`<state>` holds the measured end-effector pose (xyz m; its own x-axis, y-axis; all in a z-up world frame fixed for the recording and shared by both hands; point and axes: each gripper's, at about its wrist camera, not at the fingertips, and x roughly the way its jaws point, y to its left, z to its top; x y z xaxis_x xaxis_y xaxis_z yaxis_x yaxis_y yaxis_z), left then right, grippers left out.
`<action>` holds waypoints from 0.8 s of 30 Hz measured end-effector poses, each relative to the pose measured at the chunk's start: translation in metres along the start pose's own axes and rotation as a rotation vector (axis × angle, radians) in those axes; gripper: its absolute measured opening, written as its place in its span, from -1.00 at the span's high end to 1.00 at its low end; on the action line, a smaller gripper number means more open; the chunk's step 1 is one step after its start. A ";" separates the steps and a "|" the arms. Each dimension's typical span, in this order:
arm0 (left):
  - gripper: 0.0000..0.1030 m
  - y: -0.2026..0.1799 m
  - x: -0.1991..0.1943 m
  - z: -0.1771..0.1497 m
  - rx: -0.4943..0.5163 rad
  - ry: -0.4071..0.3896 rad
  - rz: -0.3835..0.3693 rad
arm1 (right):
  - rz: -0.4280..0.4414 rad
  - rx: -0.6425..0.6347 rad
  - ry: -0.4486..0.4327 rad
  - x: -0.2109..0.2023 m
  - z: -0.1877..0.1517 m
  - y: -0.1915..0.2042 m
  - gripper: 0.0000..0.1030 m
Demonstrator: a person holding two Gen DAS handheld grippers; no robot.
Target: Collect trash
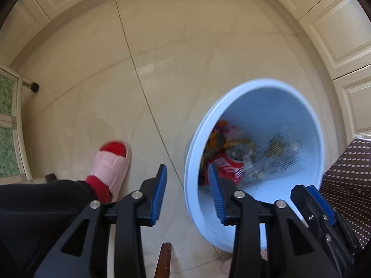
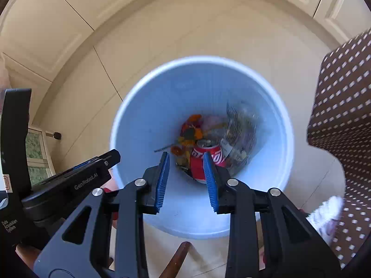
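Blue pads line both claws, and each claw stands spread with nothing between its pads. The left claw [image 1: 189, 192] hangs over the floor [image 1: 162, 53] at the bin's 9 o'clock edge; the right claw [image 2: 186, 180] hangs straight over the bin's mouth. No earlier frame shows how they got there.

One pale blue bin [image 2: 143, 106] stands on the floor, and the trash lies at its bottom: one red can [image 2: 199, 159], one orange-and-yellow wrapper [image 2: 190, 132] at the can's 11 o'clock, and one clear bag [image 2: 241, 127] with printed lines at its 2 o'clock. All are blurred; further pieces cannot be counted.

Only the left view shows one foot in a pink slipper [image 1: 109, 164] and red sock at the bin's 9 o'clock, plus a black trouser leg [image 1: 41, 199]. Only the right view shows a white scrap [image 2: 329, 213] at 4 o'clock against a brown dotted cloth [image 2: 343, 97], which both views catch.
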<state>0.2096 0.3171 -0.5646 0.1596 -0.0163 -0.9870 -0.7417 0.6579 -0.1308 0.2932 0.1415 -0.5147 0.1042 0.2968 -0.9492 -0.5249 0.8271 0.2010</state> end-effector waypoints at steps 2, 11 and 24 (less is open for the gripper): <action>0.26 -0.001 -0.025 0.000 0.001 -0.055 -0.034 | -0.007 -0.014 -0.034 -0.016 0.003 0.004 0.37; 0.25 -0.024 -0.163 -0.028 0.114 -0.389 -0.101 | -0.056 -0.078 -0.350 -0.147 -0.010 0.023 0.18; -0.08 -0.055 -0.318 -0.130 0.279 -0.745 -0.182 | -0.178 -0.012 -0.746 -0.321 -0.098 0.005 0.02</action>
<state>0.1149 0.1888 -0.2560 0.7263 0.2998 -0.6185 -0.4887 0.8580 -0.1580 0.1744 0.0038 -0.2322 0.7281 0.4070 -0.5515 -0.4557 0.8885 0.0540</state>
